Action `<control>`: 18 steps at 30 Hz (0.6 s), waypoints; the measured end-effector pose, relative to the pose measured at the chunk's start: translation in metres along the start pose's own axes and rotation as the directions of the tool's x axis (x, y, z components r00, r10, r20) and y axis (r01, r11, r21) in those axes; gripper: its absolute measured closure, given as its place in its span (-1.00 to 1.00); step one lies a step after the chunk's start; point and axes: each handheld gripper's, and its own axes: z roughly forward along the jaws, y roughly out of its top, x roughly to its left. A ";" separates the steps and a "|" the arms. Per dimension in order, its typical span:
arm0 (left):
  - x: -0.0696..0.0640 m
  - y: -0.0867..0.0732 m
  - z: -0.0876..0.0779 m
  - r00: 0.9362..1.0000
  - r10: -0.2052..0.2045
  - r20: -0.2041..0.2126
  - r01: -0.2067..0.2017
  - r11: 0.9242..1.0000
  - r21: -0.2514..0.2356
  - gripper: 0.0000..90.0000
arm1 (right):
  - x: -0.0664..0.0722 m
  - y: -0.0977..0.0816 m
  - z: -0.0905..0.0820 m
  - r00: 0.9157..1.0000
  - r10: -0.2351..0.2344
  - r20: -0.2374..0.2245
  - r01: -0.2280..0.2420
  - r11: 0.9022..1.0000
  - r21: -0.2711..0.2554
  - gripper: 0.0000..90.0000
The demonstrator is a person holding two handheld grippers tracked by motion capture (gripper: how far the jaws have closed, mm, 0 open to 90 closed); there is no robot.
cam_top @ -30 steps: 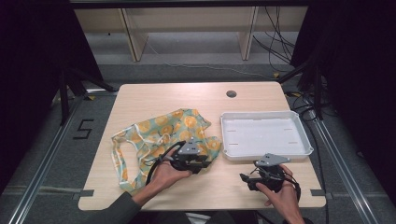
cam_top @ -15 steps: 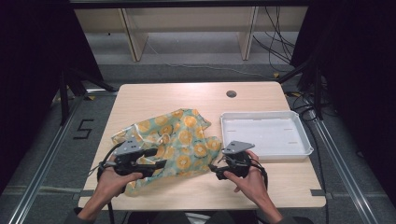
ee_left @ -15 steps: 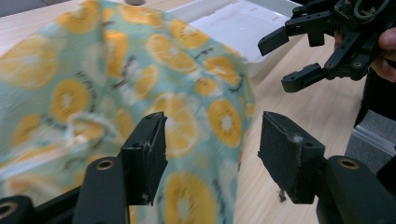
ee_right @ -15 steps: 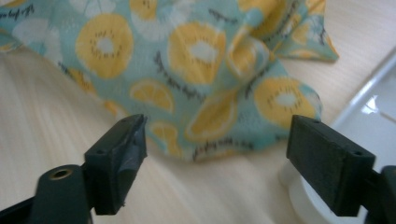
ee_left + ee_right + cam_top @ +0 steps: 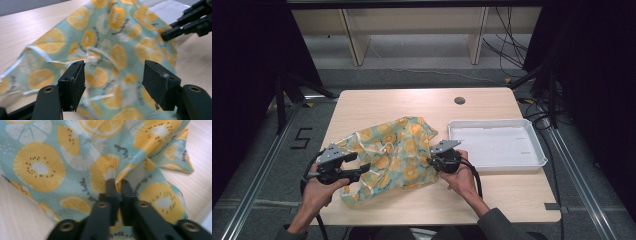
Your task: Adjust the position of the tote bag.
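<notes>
Mid-handling of the fruit-print cloth (image 5: pixel 394 152), lying crumpled on the table (image 5: pixel 412 102) left of the white tray (image 5: pixel 497 145). Right gripper (image 5: pixel 116 185) fingers just closed, clamped on a fold at the cloth's edge. Left gripper (image 5: pixel 113 80) fingers just opened, apart, cloth between but unpinched. Next, probably: closing on the near hem.

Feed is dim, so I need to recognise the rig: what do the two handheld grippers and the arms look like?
Both the left gripper and right gripper are black, each topped by a grey three-cornered plate and trailing a black cable. Rectangular black pads tip the jaws. The right arm wears a dark grey sleeve.
</notes>
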 end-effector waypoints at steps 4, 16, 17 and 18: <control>0.013 -0.001 -0.002 0.998 -0.030 -0.047 0.029 0.999 -0.012 -0.27 | -0.013 0.008 -0.008 0.998 -0.032 0.045 0.031 0.999 0.020 1.00; 0.050 -0.019 0.010 0.992 0.004 -0.125 0.013 0.991 0.135 -0.30 | -0.069 0.018 -0.014 0.989 -0.076 0.126 0.077 0.997 -0.007 1.00; 0.050 -0.019 0.010 0.992 0.004 -0.125 0.013 0.991 0.135 -0.30 | -0.069 0.018 -0.014 0.989 -0.076 0.126 0.077 0.997 -0.007 1.00; 0.050 -0.025 0.016 0.994 0.020 -0.105 -0.001 0.984 0.179 -0.30 | -0.075 0.021 -0.011 0.991 -0.062 0.116 0.063 0.998 0.002 1.00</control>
